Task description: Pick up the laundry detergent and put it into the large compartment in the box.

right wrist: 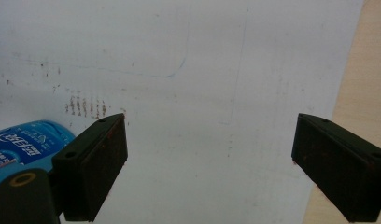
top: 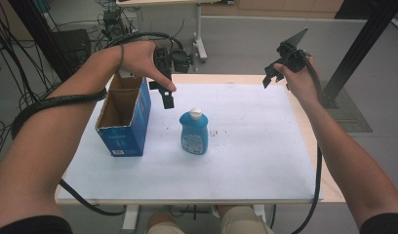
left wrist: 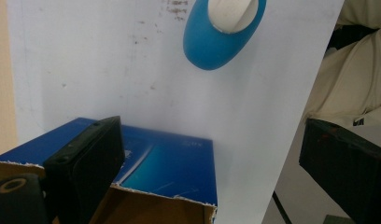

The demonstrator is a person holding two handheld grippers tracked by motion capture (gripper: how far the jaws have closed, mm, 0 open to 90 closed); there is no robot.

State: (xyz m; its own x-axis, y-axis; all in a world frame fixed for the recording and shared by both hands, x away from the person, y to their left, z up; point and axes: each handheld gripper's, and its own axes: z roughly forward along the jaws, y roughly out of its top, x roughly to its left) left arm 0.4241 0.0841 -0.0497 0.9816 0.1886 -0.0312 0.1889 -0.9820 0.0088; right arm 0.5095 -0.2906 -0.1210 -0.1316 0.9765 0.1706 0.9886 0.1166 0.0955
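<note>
Left of centre, the open-topped blue cardboard box (top: 124, 119) looks empty; beside it stands a white-capped blue plastic bottle (top: 194, 132). Both the left gripper (top: 165, 95) and the right gripper (top: 277, 73) gape wide, holding nothing.

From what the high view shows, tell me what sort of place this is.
Probably a lab or workshop set up for recording. A work table under a white sheet stands on a grey floor, cables and electronic gear lie behind it, and a black frame post rises at the right.

blue bottle (left wrist: 216, 44), open blue box (left wrist: 165, 163), spread jaws
</note>
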